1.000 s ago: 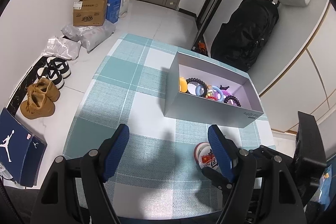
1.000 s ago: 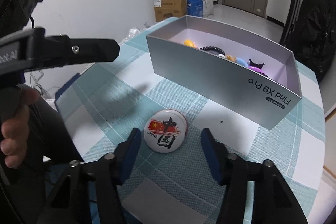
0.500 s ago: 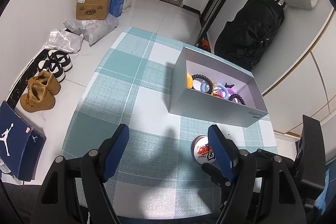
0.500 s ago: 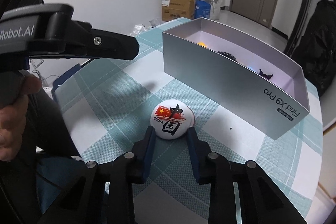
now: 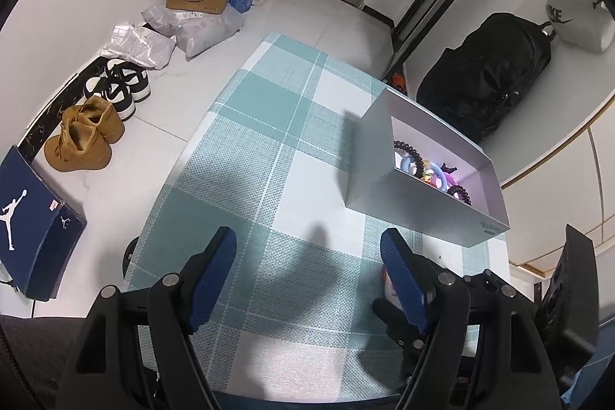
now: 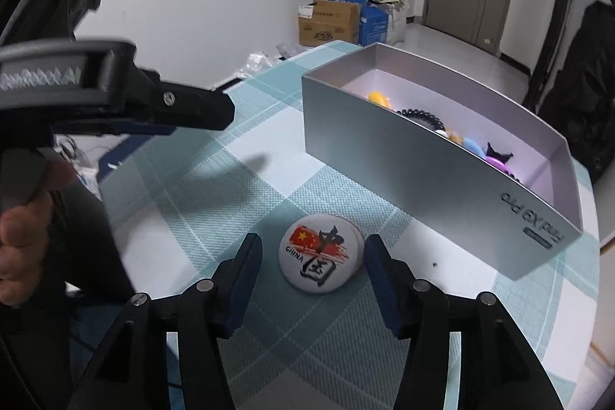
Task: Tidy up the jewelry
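fingers [image 6: 246, 268] apart | badge [image 6: 321, 258] between, untouched | right gripper [image 6: 313, 256]

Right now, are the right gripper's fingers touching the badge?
Apart. In the right wrist view the right gripper is open around the badge, with checked tablecloth showing between the badge and each finger.

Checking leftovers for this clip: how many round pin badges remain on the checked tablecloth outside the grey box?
1: the white round China-flag badge, between the open right gripper fingers.
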A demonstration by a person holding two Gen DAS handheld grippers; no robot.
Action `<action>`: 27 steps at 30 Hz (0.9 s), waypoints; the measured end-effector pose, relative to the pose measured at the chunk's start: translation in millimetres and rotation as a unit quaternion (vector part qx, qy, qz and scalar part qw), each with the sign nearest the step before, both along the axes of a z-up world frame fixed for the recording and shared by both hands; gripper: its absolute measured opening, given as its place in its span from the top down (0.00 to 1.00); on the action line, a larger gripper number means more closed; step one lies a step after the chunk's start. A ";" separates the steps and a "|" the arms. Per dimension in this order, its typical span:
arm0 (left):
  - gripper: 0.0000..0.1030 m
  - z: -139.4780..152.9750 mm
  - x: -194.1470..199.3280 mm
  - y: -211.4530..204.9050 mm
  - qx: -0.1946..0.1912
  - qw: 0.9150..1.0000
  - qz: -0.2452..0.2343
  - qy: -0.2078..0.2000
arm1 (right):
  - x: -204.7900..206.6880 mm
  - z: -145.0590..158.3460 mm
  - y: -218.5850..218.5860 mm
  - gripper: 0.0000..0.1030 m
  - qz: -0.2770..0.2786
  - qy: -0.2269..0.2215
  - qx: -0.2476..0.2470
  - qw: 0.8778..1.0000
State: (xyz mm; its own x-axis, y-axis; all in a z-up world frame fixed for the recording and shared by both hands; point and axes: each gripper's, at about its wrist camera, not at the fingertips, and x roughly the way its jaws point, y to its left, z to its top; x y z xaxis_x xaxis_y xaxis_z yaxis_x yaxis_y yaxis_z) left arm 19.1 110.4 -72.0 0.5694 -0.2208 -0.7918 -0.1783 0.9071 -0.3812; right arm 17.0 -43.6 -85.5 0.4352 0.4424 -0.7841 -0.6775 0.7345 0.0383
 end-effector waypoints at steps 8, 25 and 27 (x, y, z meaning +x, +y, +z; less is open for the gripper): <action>0.29 -2.5 2.0 -2.3 -0.003 1.000 -0.008 0.005 | -0.1 0.3 2.9 0.60 0.005 -0.010 -0.004 1.000; 0.29 -7.8 2.6 -35.6 0.013 0.997 -0.082 0.012 | 20.2 35.1 -70.2 0.60 -0.087 0.033 0.113 0.989; 0.29 -8.5 1.9 -46.3 0.018 0.994 -0.105 0.010 | 22.4 37.5 -78.6 0.60 -0.101 0.031 0.119 0.987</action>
State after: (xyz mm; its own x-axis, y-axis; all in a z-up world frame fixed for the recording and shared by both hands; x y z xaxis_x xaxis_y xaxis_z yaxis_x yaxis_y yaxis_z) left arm 21.0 64.1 -80.5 0.4973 -0.3049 -0.8123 0.0098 0.9381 -0.3461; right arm 39.4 -122.2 -48.0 0.4877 0.5268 -0.6961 -0.5098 0.8192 0.2628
